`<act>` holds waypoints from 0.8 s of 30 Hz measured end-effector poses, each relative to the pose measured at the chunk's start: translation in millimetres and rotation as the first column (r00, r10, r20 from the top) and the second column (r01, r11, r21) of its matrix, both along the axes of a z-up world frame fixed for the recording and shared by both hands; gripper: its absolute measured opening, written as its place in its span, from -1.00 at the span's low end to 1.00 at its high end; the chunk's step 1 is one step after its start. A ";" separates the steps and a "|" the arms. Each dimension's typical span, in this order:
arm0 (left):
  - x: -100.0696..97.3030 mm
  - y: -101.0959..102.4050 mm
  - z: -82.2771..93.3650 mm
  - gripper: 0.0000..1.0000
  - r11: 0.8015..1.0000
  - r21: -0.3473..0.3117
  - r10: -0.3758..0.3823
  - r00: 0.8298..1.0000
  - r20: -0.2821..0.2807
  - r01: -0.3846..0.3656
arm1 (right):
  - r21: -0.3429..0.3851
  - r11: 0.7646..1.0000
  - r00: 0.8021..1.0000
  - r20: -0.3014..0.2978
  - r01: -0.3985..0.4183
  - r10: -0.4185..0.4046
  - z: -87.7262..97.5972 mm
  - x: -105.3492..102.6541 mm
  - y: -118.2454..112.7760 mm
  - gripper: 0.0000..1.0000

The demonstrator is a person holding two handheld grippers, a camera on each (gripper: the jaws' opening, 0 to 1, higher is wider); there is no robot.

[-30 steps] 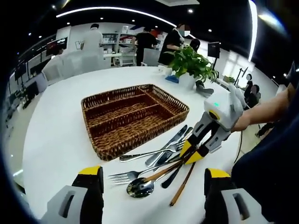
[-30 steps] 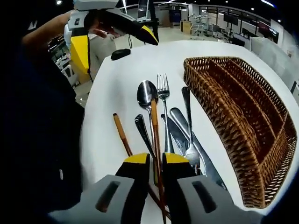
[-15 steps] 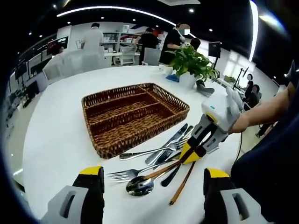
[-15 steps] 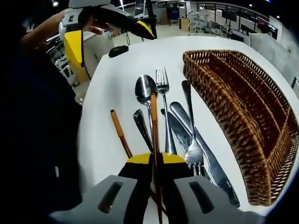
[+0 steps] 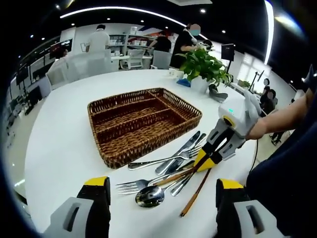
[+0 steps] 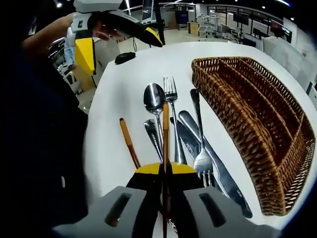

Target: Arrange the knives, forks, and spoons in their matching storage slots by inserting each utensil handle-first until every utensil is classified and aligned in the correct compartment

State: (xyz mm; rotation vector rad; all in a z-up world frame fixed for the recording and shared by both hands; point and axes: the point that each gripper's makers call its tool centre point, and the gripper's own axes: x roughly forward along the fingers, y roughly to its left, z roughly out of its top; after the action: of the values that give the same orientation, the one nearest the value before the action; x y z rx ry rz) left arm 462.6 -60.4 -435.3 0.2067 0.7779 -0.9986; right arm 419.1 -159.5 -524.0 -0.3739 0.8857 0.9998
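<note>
Since a second ago your right claw (image 6: 165,168) has closed fully on the wooden-handled spoon (image 6: 154,96) and drawn it back, so less of the brown handle now shows ahead of the yellow tips. In the left gripper view the same claw (image 5: 205,161) sits at 3 o'clock of the pile, pinched on the handle end, with the spoon's bowl (image 5: 150,196) near the tabletop at 7 o'clock from it.

Your left claw (image 5: 158,186) stands wide, its two yellow-topped jaws well apart at the bottom of its view and holding nothing. In the right gripper view it (image 6: 124,29) hangs above the tabletop at 11 o'clock.

On the white tabletop (image 5: 59,144) the utensils lie in a loose pile just beside the long near wall of the wicker tray (image 5: 143,121). In the right gripper view a fork (image 6: 172,99) lies just at 3 o'clock of the spoon's bowl, tines away from you. A second fork (image 6: 200,148) lies the other way, tines toward you, crossing a knife (image 6: 198,136). A smaller dark spoon (image 6: 152,131) and a wooden stick-like handle (image 6: 129,146) lie at 9 o'clock of the gripped handle. The tray (image 6: 257,119) sits at 3 o'clock of the pile, with no utensil visible in its compartments.
</note>
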 end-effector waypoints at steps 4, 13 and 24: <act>-0.3 -0.4 -0.1 0.84 1.000 0.001 0.000 1.000 0.000 0.000 | 0.005 1.000 1.000 0.008 -0.010 0.010 3.7 -1.1 1.7 -0.93; 0.7 -0.6 0.7 0.85 1.000 -0.005 0.004 1.000 0.002 -0.004 | 0.013 1.000 1.000 0.029 -0.007 0.007 15.2 0.3 -0.2 -0.94; 5.4 -13.2 10.1 0.88 0.999 -0.042 0.003 1.000 -0.009 -0.004 | 0.040 0.999 0.998 0.053 0.015 -0.017 31.8 1.4 -2.7 -0.94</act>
State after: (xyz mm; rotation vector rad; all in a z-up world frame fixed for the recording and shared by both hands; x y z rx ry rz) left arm 468.1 -73.5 -425.1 0.1652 0.7644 -1.0122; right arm 420.5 -162.2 -492.2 -0.3576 0.8180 0.9870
